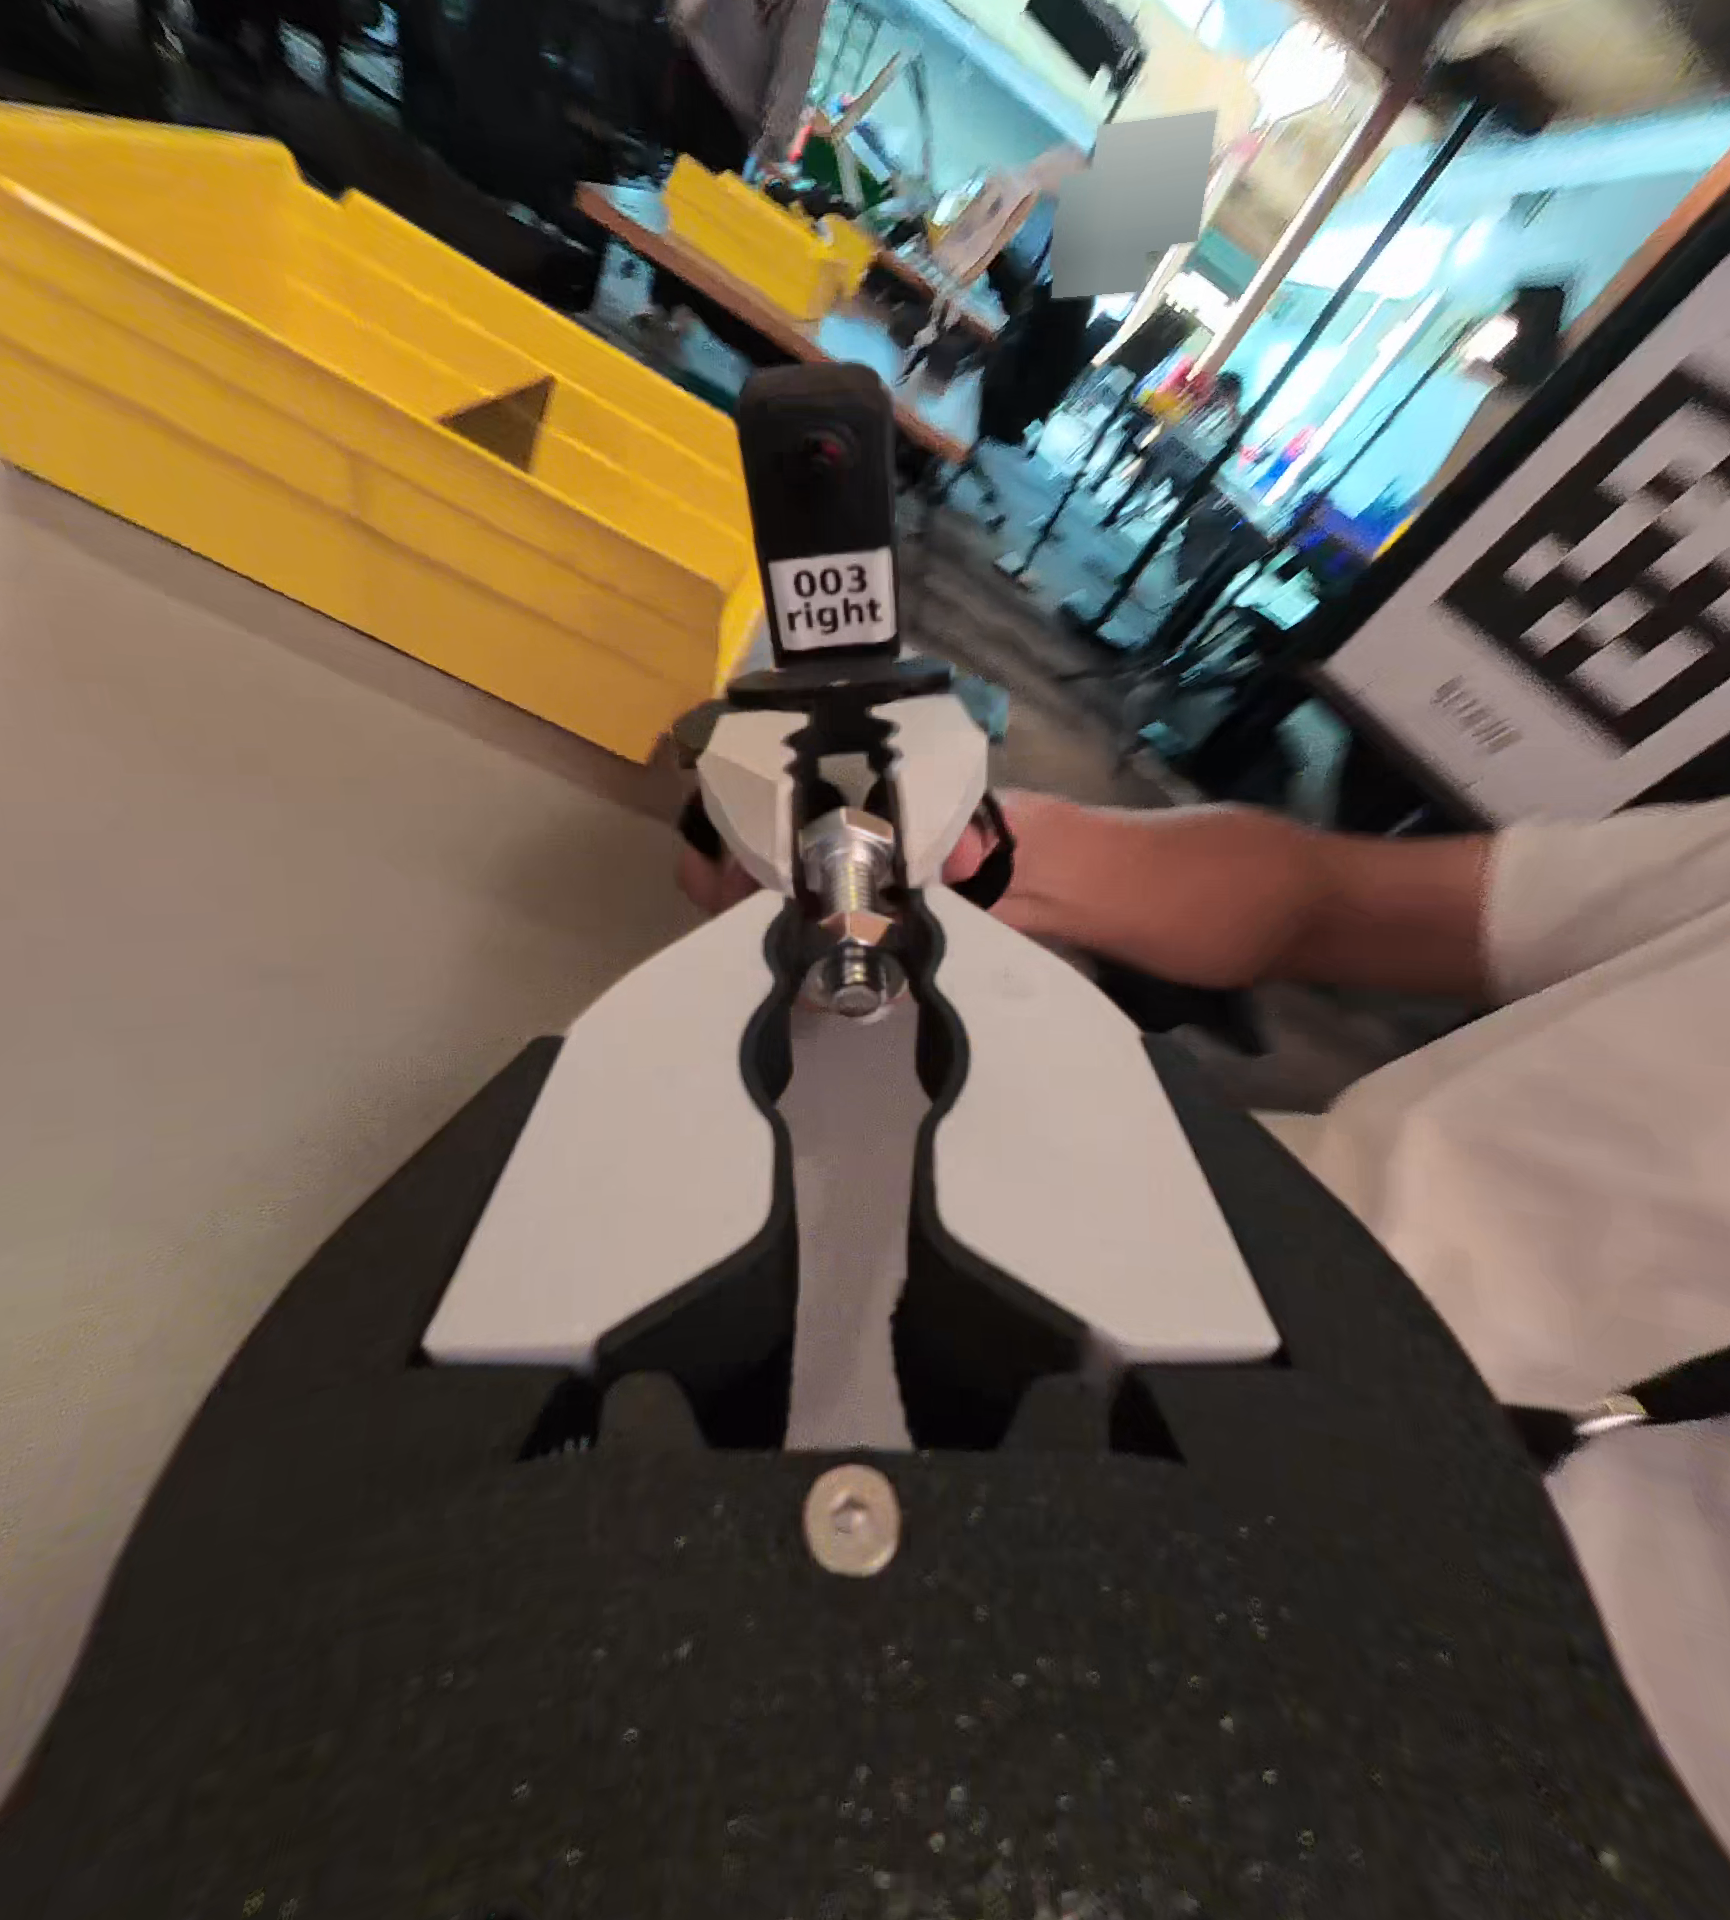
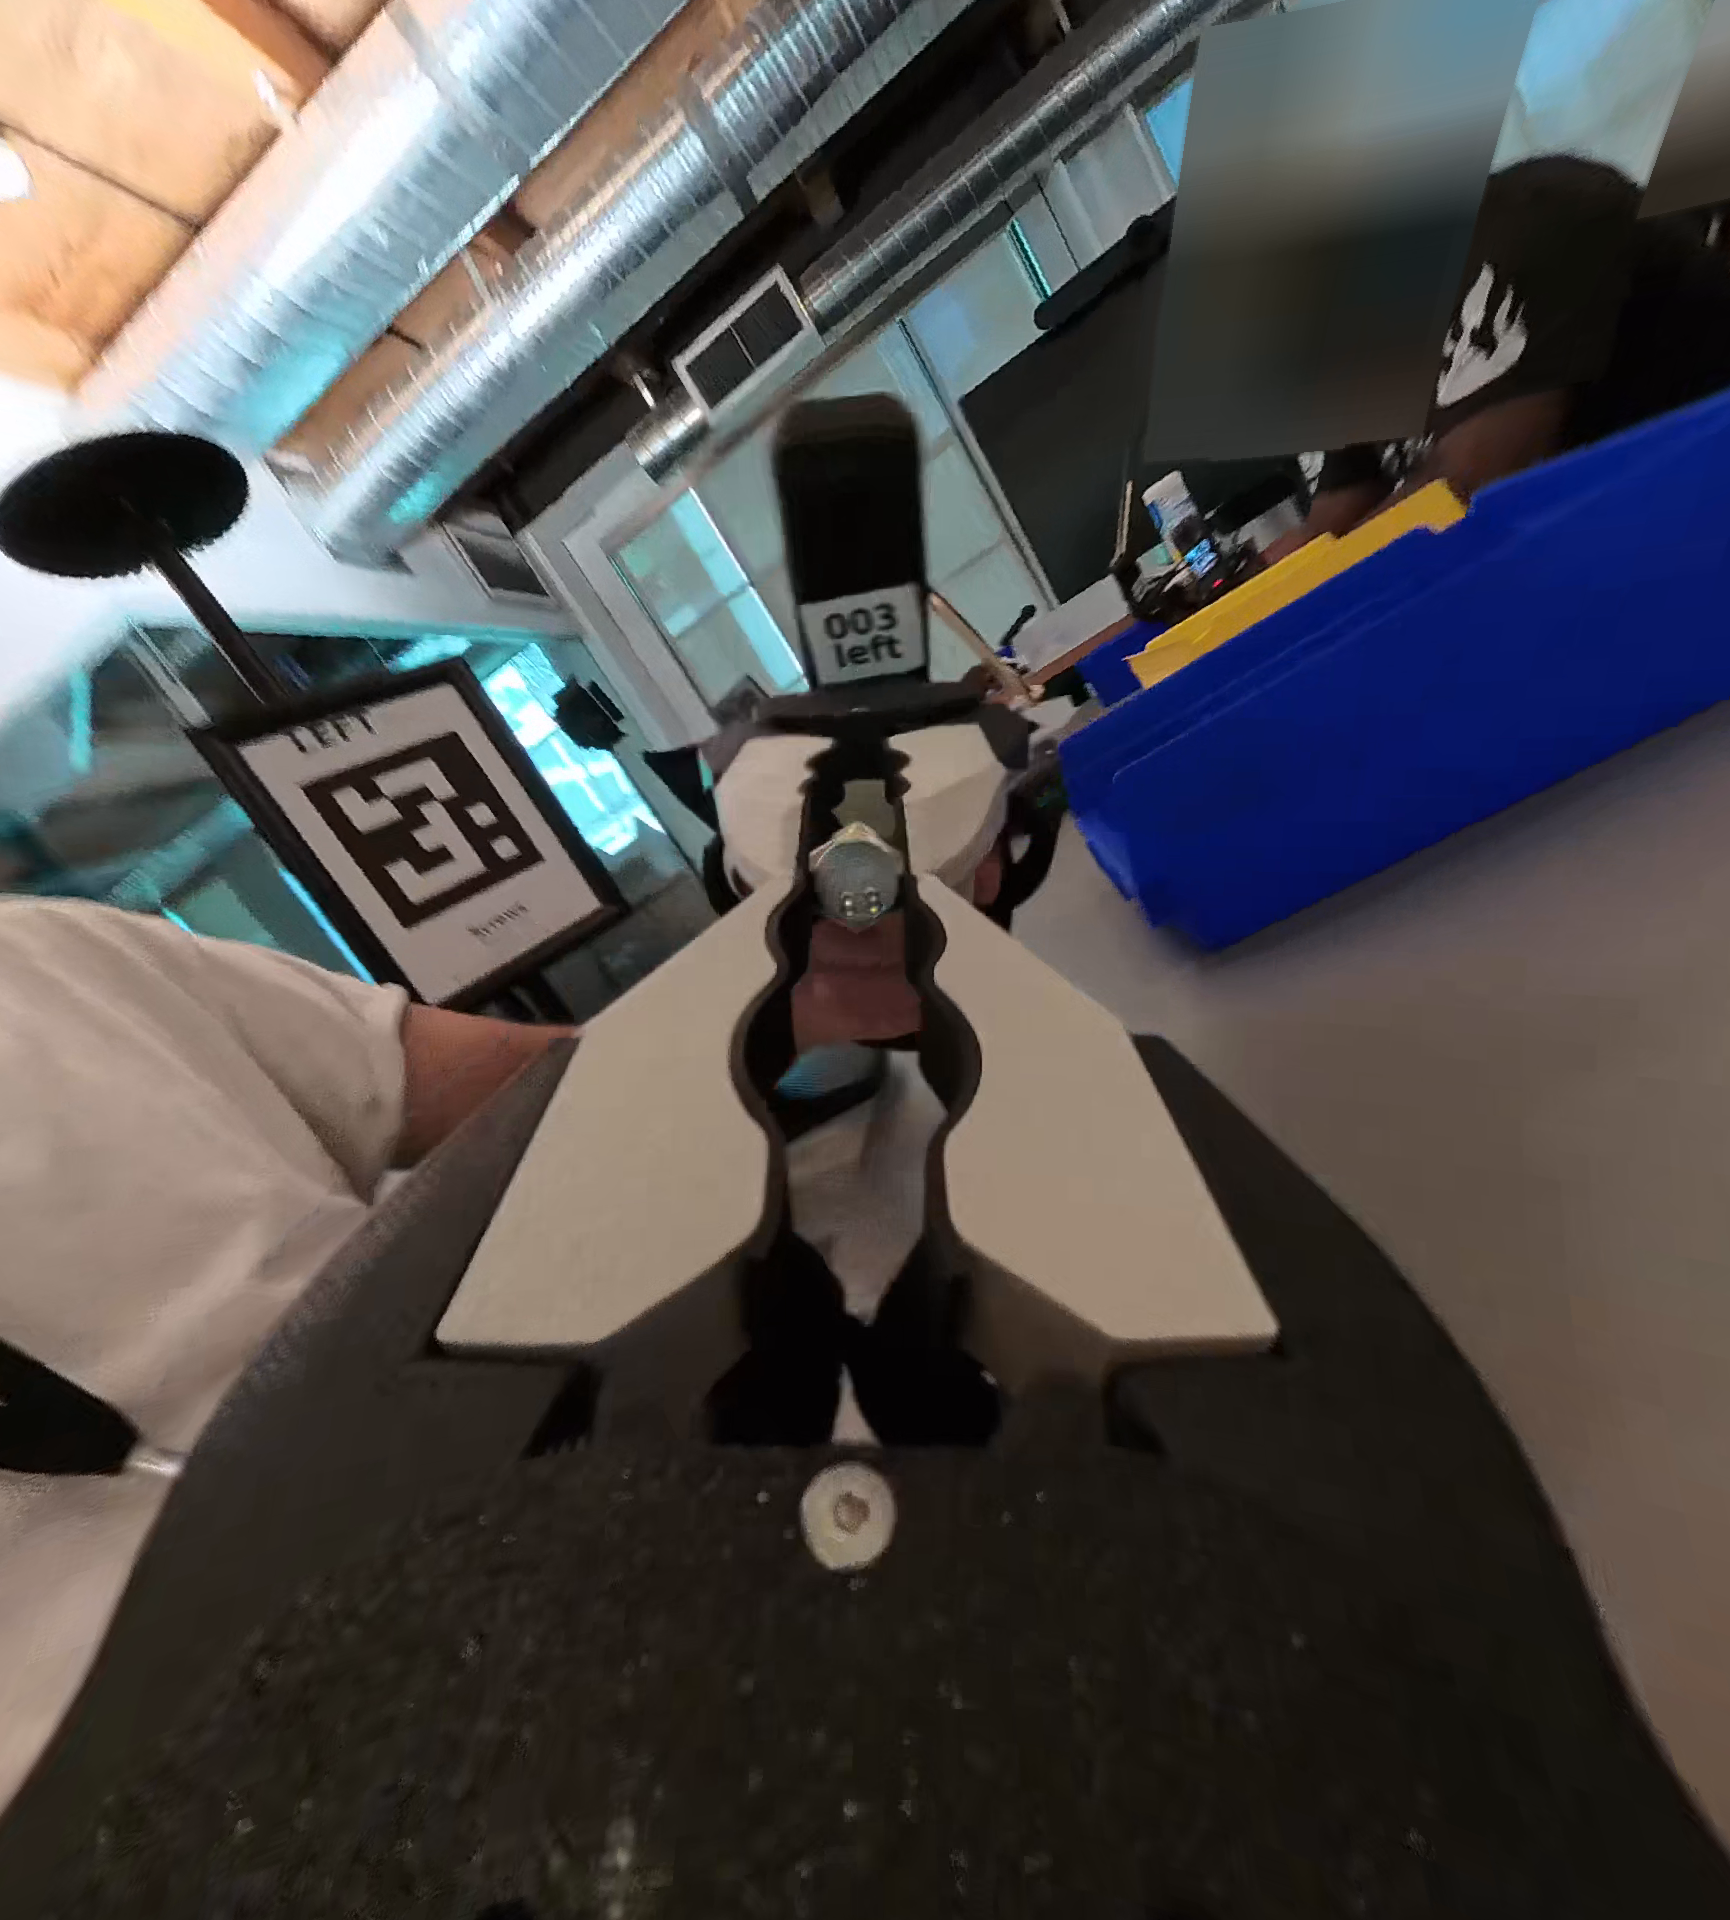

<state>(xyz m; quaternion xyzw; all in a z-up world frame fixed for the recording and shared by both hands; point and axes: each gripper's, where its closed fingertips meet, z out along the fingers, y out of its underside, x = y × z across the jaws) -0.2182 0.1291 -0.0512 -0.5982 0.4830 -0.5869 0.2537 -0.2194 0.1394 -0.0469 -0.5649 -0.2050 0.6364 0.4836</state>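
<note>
Left gripper (image 1: 848, 961): fingers clamped on the nut (image 1: 853, 925) at the threaded end of a steel bolt (image 1: 845, 883).
Right gripper (image 2: 859, 883): fingers clamped on the bolt head, facing the left gripper.
Bolt position: held between both grippers, above the worktop (image 1: 165, 935).
Surroundings: yellow bin (image 1: 321, 416) far left; blue bin (image 2: 1463, 675) far right.

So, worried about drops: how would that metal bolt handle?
The bolt looks solid metal, so probably rigid and heavy for its size. Its shiny threads may slip in smooth jaws; the hex head and nut give flats to grip. On the table it would likely roll in an arc.
</note>
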